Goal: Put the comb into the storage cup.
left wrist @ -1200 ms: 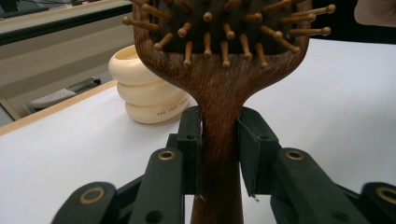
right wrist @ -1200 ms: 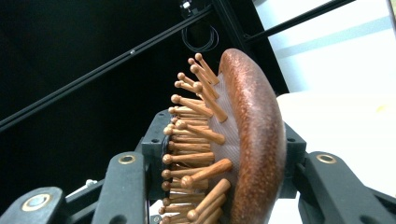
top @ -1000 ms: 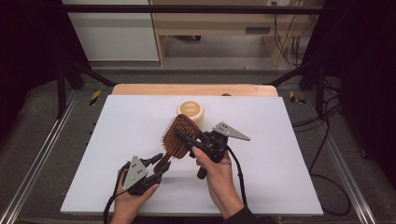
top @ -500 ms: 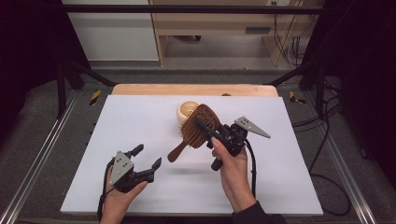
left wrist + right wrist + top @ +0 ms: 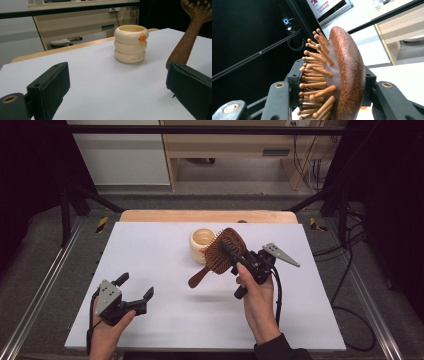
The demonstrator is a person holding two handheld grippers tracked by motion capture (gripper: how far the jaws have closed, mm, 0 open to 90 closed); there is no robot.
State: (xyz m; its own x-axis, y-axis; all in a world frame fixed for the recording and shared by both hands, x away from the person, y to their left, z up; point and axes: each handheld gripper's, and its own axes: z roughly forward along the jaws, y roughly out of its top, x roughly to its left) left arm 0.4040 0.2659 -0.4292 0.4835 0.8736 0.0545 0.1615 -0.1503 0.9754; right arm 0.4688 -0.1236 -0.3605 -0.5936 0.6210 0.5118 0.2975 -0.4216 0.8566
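Holding the wooden hairbrush (image 5: 224, 254) off the tabletop (image 5: 165, 260), the right claw (image 5: 234, 258) is clamped across the brush head, one jaw on the bristle face and one on the smooth back. The brush hangs just beside the cream ringed cup (image 5: 202, 245), on the side toward the right hand. Its long axis slants, head up and away, handle pointing down toward the person's left. The left claw (image 5: 135, 292) has just been opening; its jaws stand wide apart with nothing between them, well apart from the cup. The step looks like carrying the brush to the cup; next the handle likely needs tipping downward over the cup's mouth.
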